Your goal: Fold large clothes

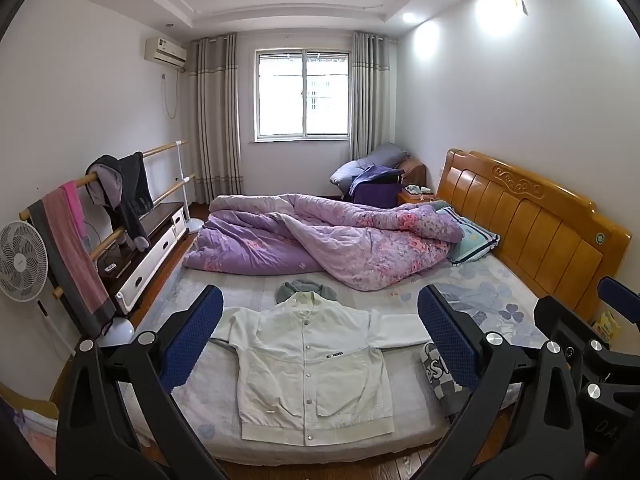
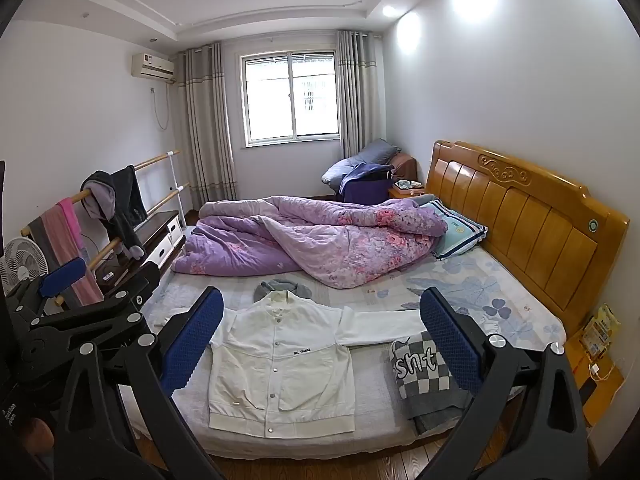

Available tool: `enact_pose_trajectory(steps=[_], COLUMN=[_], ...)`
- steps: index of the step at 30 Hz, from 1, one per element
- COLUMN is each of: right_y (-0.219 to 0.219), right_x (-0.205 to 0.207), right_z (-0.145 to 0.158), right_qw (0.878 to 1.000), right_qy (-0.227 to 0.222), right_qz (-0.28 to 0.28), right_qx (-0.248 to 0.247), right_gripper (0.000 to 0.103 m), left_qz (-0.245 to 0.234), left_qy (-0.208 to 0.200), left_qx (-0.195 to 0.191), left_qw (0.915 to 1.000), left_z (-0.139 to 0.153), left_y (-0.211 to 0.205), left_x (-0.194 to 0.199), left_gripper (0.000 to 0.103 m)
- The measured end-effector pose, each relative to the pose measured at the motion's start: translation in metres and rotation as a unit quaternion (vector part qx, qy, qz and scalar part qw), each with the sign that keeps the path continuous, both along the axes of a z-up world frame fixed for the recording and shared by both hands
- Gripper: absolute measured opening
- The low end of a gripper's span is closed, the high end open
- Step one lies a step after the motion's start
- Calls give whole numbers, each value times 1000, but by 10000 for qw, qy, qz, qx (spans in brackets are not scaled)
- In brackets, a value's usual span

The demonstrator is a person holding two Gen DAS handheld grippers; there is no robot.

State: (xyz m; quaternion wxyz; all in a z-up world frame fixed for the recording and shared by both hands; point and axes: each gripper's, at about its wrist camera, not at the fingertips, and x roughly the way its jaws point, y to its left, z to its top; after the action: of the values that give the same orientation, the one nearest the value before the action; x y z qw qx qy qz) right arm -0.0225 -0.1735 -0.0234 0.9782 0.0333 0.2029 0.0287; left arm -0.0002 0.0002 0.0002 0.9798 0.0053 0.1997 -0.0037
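While both tools are held above the near bed edge, nothing is gripped.
Left wrist: left gripper (image 1: 320, 334) is spread wide; white jacket (image 1: 314, 364) is laid flat on the bed (image 1: 492, 304).
Right wrist: right gripper (image 2: 322, 334) is spread wide; checkered garment (image 2: 424, 376) is seen beside the jacket.

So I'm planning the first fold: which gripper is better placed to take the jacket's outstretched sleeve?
Probably the right gripper: the jacket has its sleeve stretched toward that side. Both grippers are open and empty.
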Motion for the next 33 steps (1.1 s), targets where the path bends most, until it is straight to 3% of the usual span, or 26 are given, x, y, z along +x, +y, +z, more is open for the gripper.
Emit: enact_pose_trajectory(steps=[33], right_y=[0], right_x=[3], right_z=[-8], right_qw=[10000], right_qy=[32], right_qz=[-14], right_qx=[3], right_gripper=[95], left_qz=[7], left_qy=[80], left_qx=[8], left_qw=[10000], left_z=[-3], left_y=[2], left_x=[0], left_gripper=[98])
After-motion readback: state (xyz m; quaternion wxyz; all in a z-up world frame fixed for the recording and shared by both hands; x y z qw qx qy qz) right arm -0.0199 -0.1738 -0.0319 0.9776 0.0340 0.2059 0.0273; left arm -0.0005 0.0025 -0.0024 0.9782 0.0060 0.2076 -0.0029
